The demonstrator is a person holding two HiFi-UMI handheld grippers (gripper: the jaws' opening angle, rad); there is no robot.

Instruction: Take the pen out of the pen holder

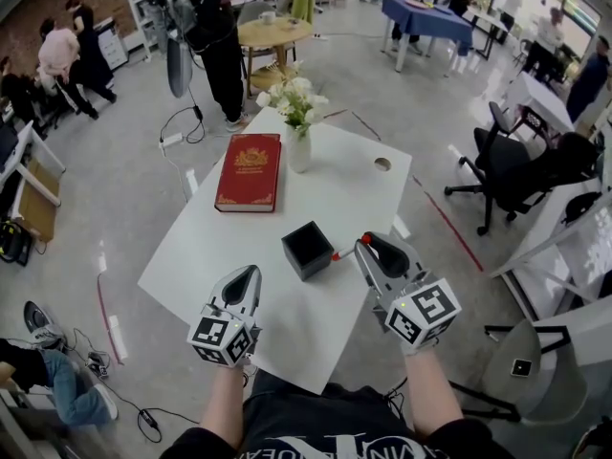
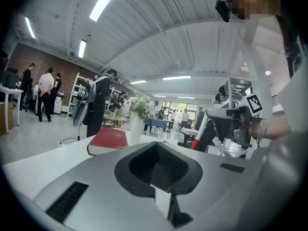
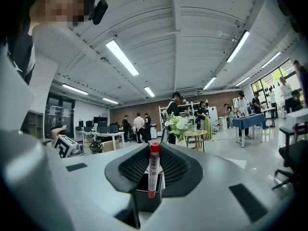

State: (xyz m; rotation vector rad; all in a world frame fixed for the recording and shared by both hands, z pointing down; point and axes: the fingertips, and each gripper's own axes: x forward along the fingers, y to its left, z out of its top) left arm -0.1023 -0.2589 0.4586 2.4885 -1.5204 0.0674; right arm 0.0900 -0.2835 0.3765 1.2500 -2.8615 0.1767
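The black square pen holder (image 1: 308, 249) stands near the front of the white table (image 1: 201, 247). Just right of it, my right gripper (image 1: 363, 245) is shut on a white pen with red ends (image 1: 337, 254), which points toward the holder. In the right gripper view the pen (image 3: 153, 170) stands upright between the jaws of the right gripper (image 3: 153, 177), with the holder (image 3: 144, 196) low behind it. My left gripper (image 1: 251, 275) hovers left of the holder, jaws together and empty. In the left gripper view, the left gripper (image 2: 161, 170) sees the pen (image 2: 199, 131) held at the right.
A red book (image 1: 250, 171) lies at the table's far left. A white vase of flowers (image 1: 298, 146) stands beside it, and the tabletop has a round hole (image 1: 382, 164) at its far right. Black office chairs (image 1: 516, 170) and people fill the room around.
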